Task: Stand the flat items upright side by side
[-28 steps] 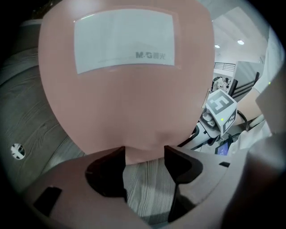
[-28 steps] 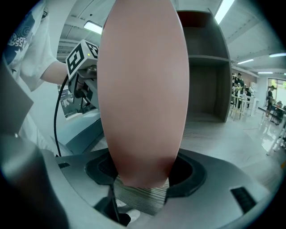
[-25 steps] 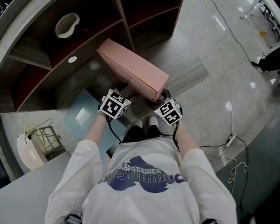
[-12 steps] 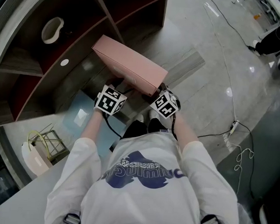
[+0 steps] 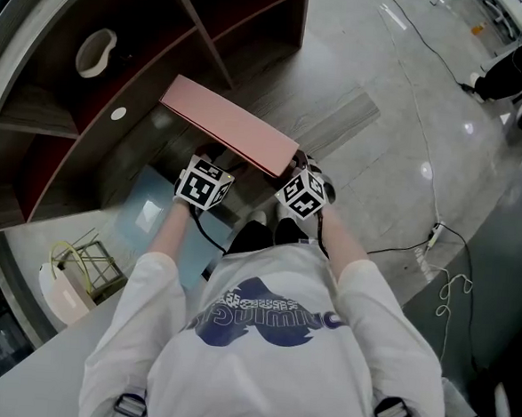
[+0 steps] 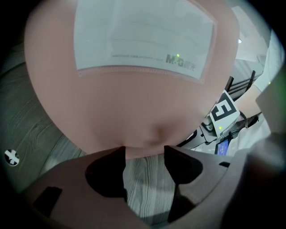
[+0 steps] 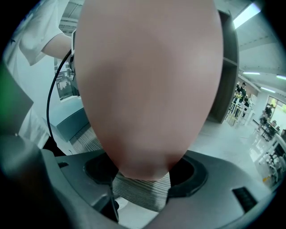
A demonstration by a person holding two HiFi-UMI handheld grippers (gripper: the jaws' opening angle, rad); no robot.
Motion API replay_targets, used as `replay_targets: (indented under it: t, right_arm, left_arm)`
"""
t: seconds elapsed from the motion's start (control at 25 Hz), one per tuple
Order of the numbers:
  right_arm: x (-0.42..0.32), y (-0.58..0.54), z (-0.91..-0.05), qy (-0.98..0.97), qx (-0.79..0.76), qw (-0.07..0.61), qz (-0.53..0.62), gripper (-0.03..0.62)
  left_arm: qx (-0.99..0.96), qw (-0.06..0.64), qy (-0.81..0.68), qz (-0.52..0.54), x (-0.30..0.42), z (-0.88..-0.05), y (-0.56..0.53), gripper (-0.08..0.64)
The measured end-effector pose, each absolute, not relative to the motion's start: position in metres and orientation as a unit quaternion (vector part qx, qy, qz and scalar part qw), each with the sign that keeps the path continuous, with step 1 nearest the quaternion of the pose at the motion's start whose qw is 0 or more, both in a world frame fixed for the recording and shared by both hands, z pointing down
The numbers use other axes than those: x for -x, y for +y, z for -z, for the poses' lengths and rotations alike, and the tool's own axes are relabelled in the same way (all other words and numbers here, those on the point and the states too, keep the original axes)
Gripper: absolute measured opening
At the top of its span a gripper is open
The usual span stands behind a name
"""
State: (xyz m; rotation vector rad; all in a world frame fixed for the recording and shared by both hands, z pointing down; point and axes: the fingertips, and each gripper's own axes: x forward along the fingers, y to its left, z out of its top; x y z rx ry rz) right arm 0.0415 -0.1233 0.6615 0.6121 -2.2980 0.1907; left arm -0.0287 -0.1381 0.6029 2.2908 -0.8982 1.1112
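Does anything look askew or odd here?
Only the pink box: it is not standing upright. The left gripper and the right gripper hold it slanted in front of the shelf, their jaws closed on its near edge. No damage or spill shows.

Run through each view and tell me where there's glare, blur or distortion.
Head view: sharp, with glare spots on the glossy floor and a dark shelf interior. Left gripper view: fisheye bulges the box, its label is washed out, and the corners are black. Right gripper view: the box is too close and blurs soft; a ceiling light flares at top right.
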Motion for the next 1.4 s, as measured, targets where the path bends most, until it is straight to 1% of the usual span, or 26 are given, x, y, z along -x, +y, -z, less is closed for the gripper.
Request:
replay_targets:
  t: [0.2, 0.44, 0.64, 1.4]
  right_arm:
    - [-0.054, -0.120, -0.648, -0.898, -0.243, 0.352, -0.100, 0.333]
    - [-0.069, -0.114, -0.613, -0.904, -0.244, 0.343, -0.080, 0.331]
    - [-0.069, -0.107, -0.597, -0.905, -0.247, 0.338, -0.078, 0.296]
    - [-0.049, -0.089, -0.592, -0.892, -0.292, 0.327, -0.111, 0.278]
  left_arm:
    - [-0.825, 0.222, -0.328, -0.403, 0.029, -0.603, -0.137, 0.281]
    - [-0.826, 0.225, -0.334, -0.394, 0.022, -0.593, -0.130, 0.281]
    - [-0.828, 0.221, -0.328, -0.396, 0.017, -0.587, -0.127, 0.281]
    - [-0.835, 0.198, -0.305, -0.413, 0.027, -0.587, -0.141, 0.281]
